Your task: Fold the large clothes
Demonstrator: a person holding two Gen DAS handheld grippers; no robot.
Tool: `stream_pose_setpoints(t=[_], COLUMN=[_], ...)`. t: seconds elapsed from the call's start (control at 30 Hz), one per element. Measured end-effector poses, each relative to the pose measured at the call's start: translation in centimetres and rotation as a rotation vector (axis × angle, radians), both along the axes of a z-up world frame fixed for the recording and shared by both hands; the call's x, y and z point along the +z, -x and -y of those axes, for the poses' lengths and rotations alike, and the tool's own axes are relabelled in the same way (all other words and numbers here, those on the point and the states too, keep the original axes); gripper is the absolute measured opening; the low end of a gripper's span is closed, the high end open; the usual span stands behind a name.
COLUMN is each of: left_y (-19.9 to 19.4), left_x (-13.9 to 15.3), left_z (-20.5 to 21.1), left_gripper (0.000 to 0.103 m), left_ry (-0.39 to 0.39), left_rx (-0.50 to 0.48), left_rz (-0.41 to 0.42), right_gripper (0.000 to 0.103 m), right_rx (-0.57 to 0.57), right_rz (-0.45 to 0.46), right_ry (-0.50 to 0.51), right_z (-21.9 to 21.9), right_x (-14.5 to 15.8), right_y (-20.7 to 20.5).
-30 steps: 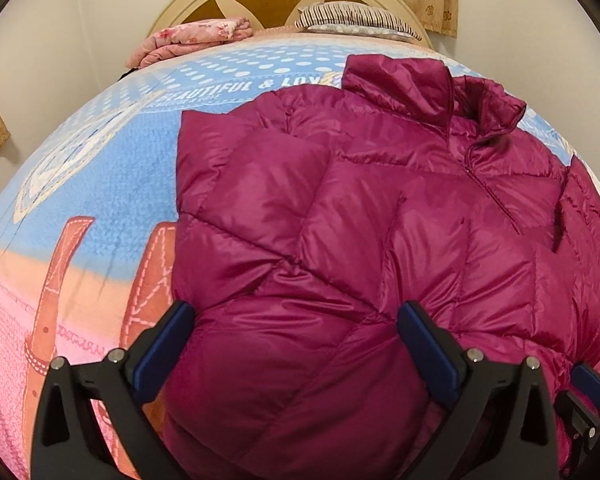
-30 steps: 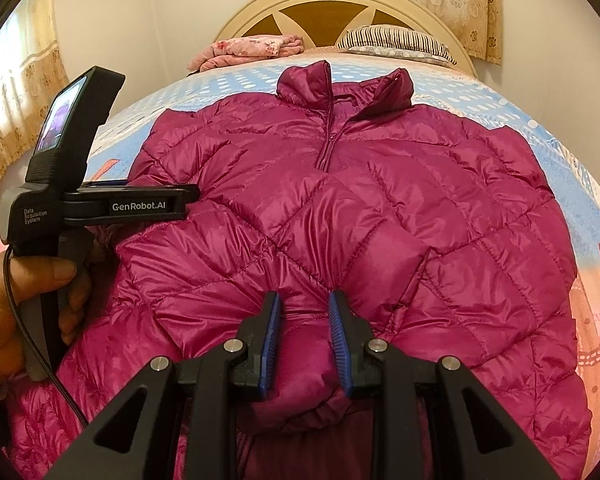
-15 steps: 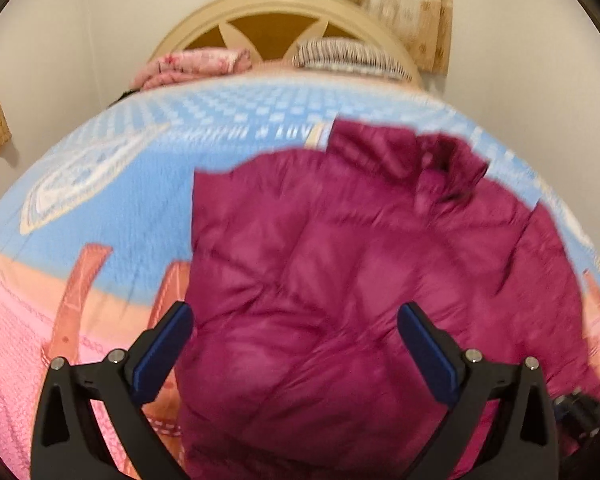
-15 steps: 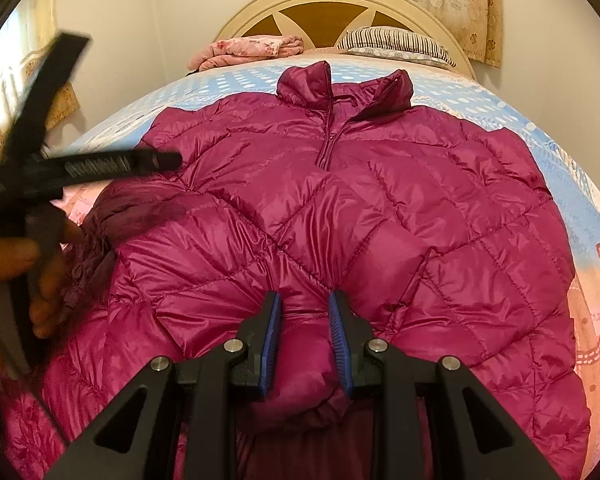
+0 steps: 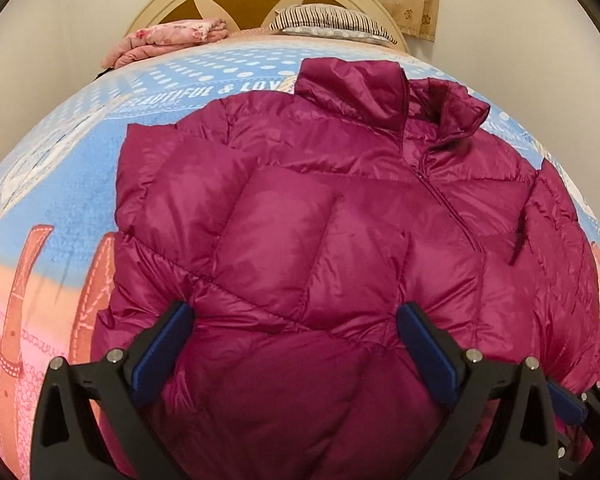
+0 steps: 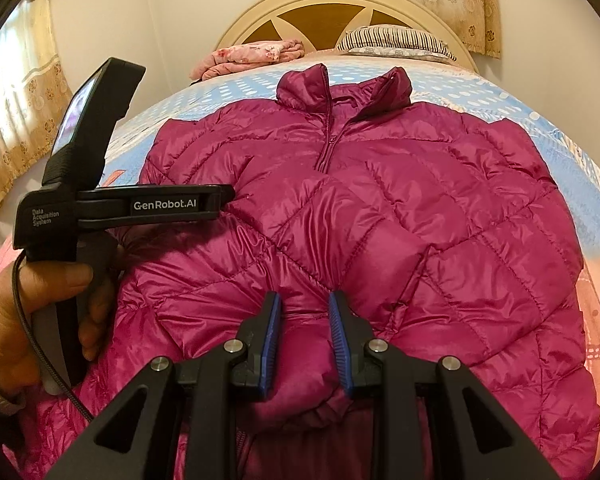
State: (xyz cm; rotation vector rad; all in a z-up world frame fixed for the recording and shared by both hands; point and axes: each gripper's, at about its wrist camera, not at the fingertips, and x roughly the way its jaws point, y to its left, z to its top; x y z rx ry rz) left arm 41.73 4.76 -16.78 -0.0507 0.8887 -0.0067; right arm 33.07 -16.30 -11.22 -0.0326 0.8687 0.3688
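Note:
A magenta quilted puffer jacket (image 5: 340, 240) lies front-up on the bed, collar (image 6: 340, 88) toward the headboard, with one sleeve folded across its front (image 6: 308, 248). My left gripper (image 5: 296, 336) hovers open over the jacket's lower left part, its blue pads (image 5: 168, 344) wide apart with nothing pinched between them. In the right wrist view the left gripper (image 6: 224, 196) shows from the side, held by a hand (image 6: 28, 320). My right gripper (image 6: 305, 340) is shut on a puffy fold of the jacket sleeve near the hem, fabric bulging between the pads.
The bedspread (image 5: 60, 184) is blue and pink with printed lettering. A folded pink blanket (image 5: 168, 40) and a striped pillow (image 5: 332, 22) lie against the cream headboard (image 6: 340, 4). Curtains (image 6: 16, 128) hang at the left and behind the bed.
The left gripper swung quickly, blurring half a second ago, and has come back over the jacket's left side, still open. The right gripper kept its hold and place.

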Motion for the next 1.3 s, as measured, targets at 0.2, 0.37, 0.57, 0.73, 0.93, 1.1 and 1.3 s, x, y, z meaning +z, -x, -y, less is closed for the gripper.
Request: stream_pose_setpoints(t=[0.2, 0.37, 0.57, 0.73, 0.93, 1.1, 1.3], left_y=[0.1, 0.3, 0.4, 0.4, 0.5, 0.6, 0.6], left_x=[0.0, 0.1, 0.0, 0.0, 0.0, 0.0, 0.0], left_z=[-0.4, -0.4, -0.5, -1.0, -1.4, -1.5, -1.6], left_gripper=[0.103, 0.103, 0.103, 0.103, 0.103, 0.103, 0.103], left_ry=[0.023, 0.035, 0.053, 0.084, 0.109, 0.110, 0.099], left_rx=[0.003, 0.009, 0.009, 0.011, 0.014, 0.014, 0.013], left_rz=[0.014, 0.024, 0.030, 0.040, 0.047, 0.049, 0.046], right_gripper=[0.063, 0.065, 0.065, 0.065, 0.065, 0.019, 0.009], right_rx=[0.036, -0.025, -0.140, -0.183, -0.191, -0.161, -0.114], right_rz=[-0.155, -0.077, -0.013, -0.093, -0.103, -0.104, -0.022], right_ry=[-0.260, -0.185, -0.066, 0.006, 0.066, 0.109, 0.129], right_z=[3.2, 4.1, 3.9, 1.8, 1.0, 1.2, 2.7], right_x=[2.3, 7.4, 9.8, 8.0, 6.5, 5.7, 6.1], right_y=[-2.1, -6.7, -17.0, -24.4, -28.0, -27.5, -24.0])
